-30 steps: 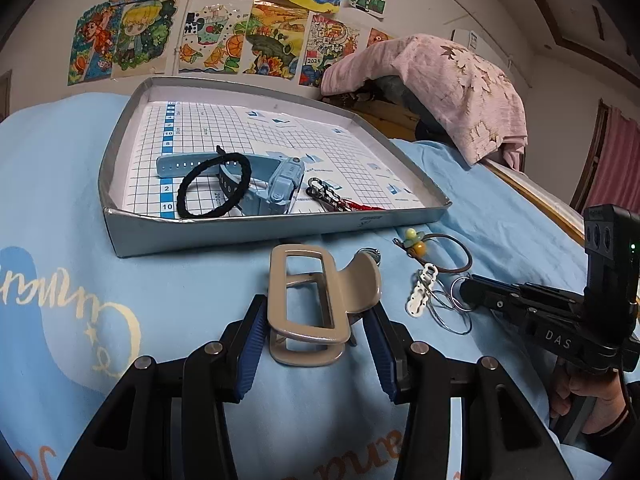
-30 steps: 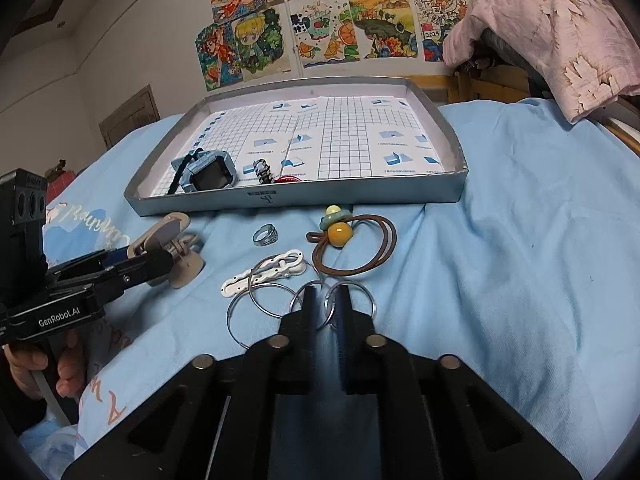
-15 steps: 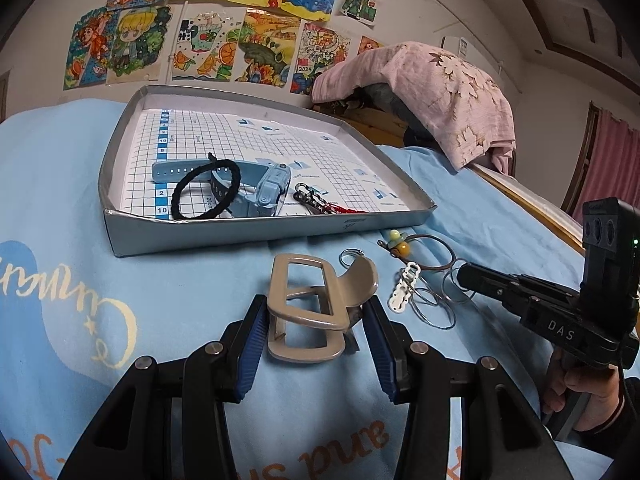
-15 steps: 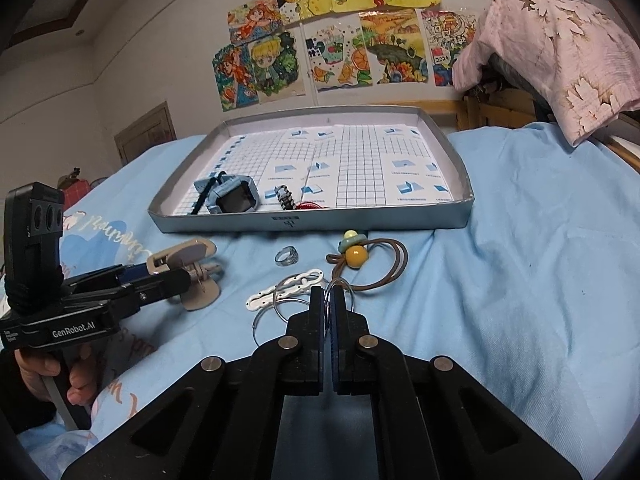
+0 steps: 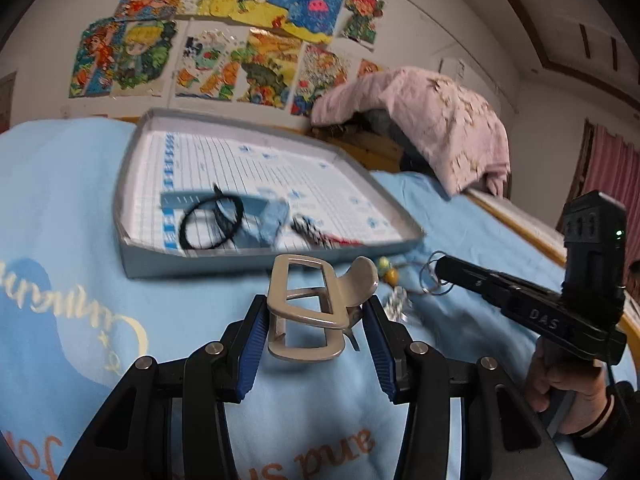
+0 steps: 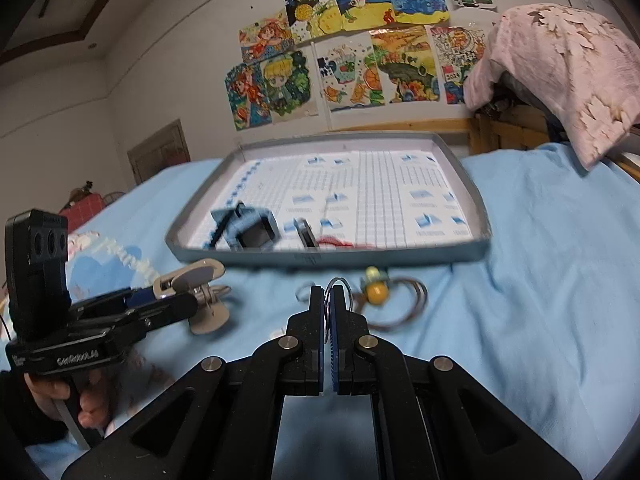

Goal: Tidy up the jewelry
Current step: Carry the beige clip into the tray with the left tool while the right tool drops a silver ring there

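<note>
Blue bedsheet (image 5: 80, 208), left gripper (image 5: 316, 332) clamping beige hair claw (image 5: 316, 304), right gripper (image 6: 329, 312) pinching wire ring (image 6: 339, 283)

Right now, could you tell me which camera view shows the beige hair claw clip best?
The left wrist view: the hair claw clip sits centred and close between the left tongs, its rectangular frame and curved lever sharp. The right wrist view shows it only side-on at the left, smaller, blurred and partly hidden by those tongs.
</note>
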Demonstrator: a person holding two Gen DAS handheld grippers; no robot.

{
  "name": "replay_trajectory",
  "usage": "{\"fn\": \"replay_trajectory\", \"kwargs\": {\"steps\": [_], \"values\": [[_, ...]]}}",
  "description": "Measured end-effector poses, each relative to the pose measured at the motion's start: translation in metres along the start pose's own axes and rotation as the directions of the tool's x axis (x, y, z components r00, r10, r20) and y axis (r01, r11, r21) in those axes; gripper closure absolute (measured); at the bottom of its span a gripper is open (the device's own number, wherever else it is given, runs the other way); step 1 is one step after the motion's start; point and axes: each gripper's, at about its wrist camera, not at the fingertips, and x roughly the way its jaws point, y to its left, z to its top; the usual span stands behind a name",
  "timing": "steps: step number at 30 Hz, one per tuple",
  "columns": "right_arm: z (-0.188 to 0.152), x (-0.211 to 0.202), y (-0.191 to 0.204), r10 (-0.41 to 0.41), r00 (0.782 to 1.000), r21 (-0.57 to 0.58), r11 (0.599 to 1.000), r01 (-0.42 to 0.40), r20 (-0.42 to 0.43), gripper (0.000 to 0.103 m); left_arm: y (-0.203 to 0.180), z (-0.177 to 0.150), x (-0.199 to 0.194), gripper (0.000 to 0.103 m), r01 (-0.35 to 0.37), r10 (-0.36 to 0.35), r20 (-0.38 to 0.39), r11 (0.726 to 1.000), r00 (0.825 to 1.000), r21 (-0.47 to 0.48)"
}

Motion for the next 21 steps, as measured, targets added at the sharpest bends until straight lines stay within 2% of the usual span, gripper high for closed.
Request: {"fn": "replay_trajectory", "kwargs": {"steps": [4, 8, 13, 21], "values": [[0.022, 0.016, 0.009, 0.024, 0.999, -0.015, 1.000, -0.024, 0.024, 0.100, 0.009, 0.021, -0.004, 0.058, -0.036, 0.039, 0.056, 0.998, 0.998, -0.054], [0.046, 0.045, 0.023, 0.057, 0.998, -0.024, 0.998, -0.056, 0.030, 0.100, 0.023, 0.043, -0.001, 0.058, -0.123, 0.131, 0.097, 0.989, 0.987, -0.086], [0.058, 0.087, 0.045, 0.079, 0.997, -0.044, 0.996, -0.079, -0.004, 0.100, 0.051, 0.058, 0.016, 0.058, -0.204, 0.218, 0.085, 0.968, 0.972, -0.145], [0.051, 0.114, 0.049, 0.041, 0.997, -0.032, 0.999, -0.043, -0.058, 0.100, 0.072, 0.049, 0.035, 0.058, -0.219, 0.228, 0.036, 0.960, 0.973, -0.177]]}}
